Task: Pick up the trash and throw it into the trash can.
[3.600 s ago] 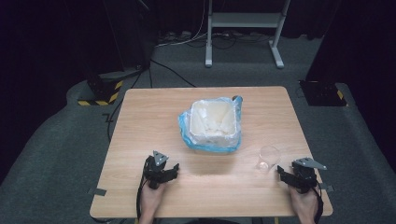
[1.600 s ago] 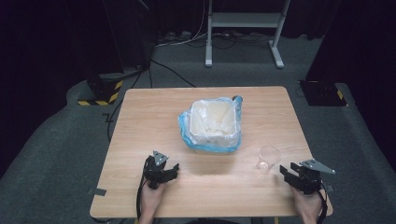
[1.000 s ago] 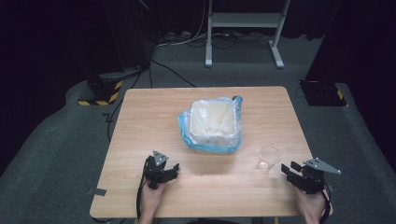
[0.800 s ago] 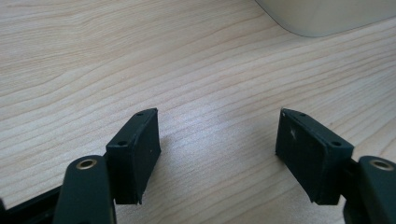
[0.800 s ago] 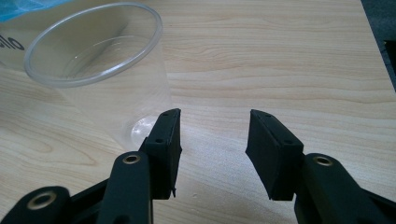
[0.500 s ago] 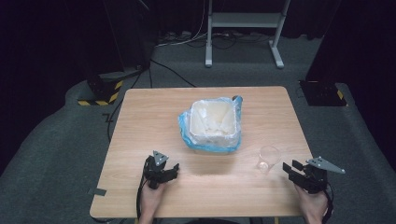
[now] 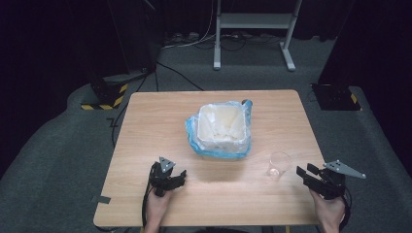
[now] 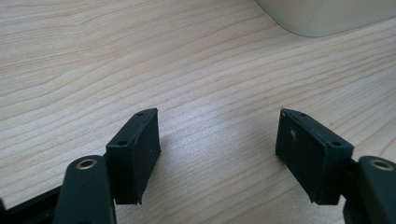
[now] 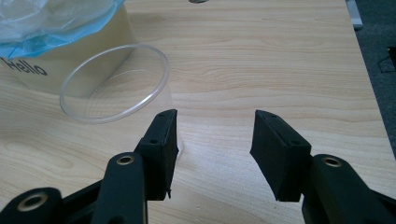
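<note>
Two black grippers wait over the light wooden table [image 7: 145,126], both with jaws parted and nothing between them. The right gripper [image 9: 212,135], whose jaws have just been opening, sits just beside the clear plastic cup [image 9: 114,84], which stands upright near the white bin lined with a blue plastic bag [image 7: 221,128]. The left gripper [image 8: 217,144] hovers over bare wood.

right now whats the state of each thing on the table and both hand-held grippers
clear cup: upright, empty, standing free
bin: upright, lined with a blue bag, no lid
left hand-held gripper: open, nothing between its jaws, low over the table
right hand-held gripper: open, jaws just opening further, cup off to one side, not between them
</note>
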### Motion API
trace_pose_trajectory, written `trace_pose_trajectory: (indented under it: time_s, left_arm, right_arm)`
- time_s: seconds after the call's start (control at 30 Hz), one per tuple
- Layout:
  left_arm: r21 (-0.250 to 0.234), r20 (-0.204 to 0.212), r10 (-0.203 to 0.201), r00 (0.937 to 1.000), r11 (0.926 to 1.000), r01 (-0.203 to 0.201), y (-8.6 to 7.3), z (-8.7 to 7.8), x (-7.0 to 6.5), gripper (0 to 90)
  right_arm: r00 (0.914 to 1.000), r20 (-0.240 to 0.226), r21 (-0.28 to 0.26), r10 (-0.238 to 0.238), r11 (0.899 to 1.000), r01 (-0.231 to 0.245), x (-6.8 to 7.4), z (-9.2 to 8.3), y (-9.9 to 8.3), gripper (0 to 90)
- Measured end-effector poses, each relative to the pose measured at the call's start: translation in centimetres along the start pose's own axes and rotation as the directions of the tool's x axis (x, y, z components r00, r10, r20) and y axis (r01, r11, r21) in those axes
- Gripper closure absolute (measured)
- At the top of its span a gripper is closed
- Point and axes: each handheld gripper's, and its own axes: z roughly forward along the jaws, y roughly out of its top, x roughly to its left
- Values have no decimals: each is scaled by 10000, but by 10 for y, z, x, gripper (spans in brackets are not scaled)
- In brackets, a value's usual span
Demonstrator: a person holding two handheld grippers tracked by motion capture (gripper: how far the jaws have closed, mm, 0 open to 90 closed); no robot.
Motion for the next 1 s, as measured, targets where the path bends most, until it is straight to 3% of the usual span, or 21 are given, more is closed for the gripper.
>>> trace_pose_trajectory:
  time_s: [0.4, 0.8, 1.0]
  left_arm:
    - [18, 9, -13, 10000, 10000, 13, 0, 0, 0, 301]
    - [-2, 3, -8, 10000, 10000, 8, 0, 0, 0, 301]
    - [-3, 10, -17, 10000, 10000, 17, 0, 0, 0, 301]
  right_arm:
    - [9995, -273, -218, -155, 9997, 149, 5, -4, 15, 516]
    - [9959, -762, -342, -497, 9983, 472, 16, 3, 35, 543]
    - [9946, -899, 26, -513, 9987, 517, 15, 17, 38, 579]
